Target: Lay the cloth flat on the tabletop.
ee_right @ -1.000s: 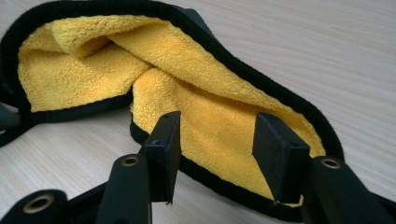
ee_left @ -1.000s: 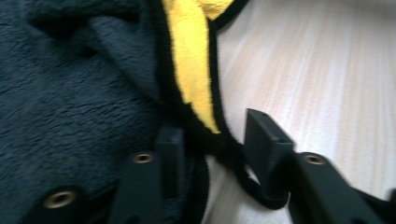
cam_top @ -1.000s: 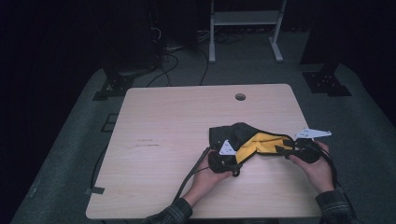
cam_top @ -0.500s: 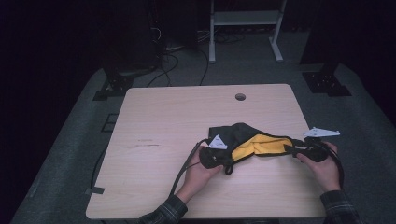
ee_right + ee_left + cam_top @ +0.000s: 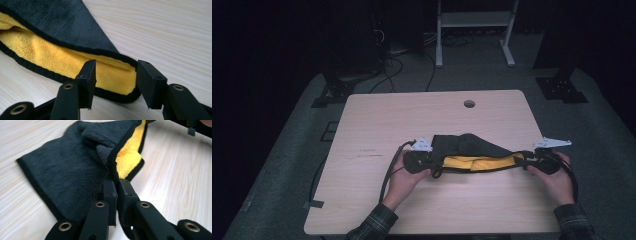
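Dark grey towel with a bright yellow inner side, black trim all round, stretched out long and low across the near-middle of the table, roughly between the two hands

Left tool at the towel's left end, clamped right down on the trimmed edge. From the left gripper view, pads pressed together on the black hem with the grey fleece bunched to one side and the yellow face showing on the other. Jaws only just finished closing, cloth pinched between them. Held in the left hand, cable looping off toward the table's left side

Right tool at the towel's right end, gripped by the right hand. In the right gripper view, jaws standing about halfway apart, one on each side of the folded corner, where the yellow layer sits under the grey one. Left pad looks to be in front of the fleece, right pad just beside the hem. Can't tell for sure whether either pad actually presses on the cloth

Folded a bit like an open pouch: grey flap on top, yellow lining peeking out along the near edge, nothing visible tucked inside

Small round hole in the table near the far edge, well apart from the towel
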`<state>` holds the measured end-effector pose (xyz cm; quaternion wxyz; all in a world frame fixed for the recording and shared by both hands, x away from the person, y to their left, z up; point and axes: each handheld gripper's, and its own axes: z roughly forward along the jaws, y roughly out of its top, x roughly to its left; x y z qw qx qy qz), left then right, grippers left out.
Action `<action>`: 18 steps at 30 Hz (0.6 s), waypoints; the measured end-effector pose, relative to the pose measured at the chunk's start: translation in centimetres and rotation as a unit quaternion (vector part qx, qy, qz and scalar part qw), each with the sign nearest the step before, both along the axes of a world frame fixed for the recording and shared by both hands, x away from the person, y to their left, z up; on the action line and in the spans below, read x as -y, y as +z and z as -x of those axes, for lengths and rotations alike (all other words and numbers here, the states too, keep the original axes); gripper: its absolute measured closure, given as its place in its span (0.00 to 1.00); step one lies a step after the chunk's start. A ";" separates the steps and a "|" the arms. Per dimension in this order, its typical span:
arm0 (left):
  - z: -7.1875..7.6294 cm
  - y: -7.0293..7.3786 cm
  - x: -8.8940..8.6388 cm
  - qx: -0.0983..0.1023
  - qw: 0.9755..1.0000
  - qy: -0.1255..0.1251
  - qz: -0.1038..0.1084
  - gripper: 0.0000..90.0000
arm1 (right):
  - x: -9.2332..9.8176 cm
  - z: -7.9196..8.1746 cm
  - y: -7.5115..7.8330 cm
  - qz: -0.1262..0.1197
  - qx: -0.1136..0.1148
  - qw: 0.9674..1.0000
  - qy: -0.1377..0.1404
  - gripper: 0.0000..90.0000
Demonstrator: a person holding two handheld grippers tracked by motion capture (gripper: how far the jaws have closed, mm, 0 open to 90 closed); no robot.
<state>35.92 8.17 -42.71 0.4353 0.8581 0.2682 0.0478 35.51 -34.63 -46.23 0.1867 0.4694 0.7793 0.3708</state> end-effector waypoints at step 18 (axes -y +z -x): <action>-0.3 -1.6 -6.0 -0.017 0.997 0.048 -0.050 0.88 | -2.5 0.1 0.0 0.004 0.000 0.999 0.046 0.54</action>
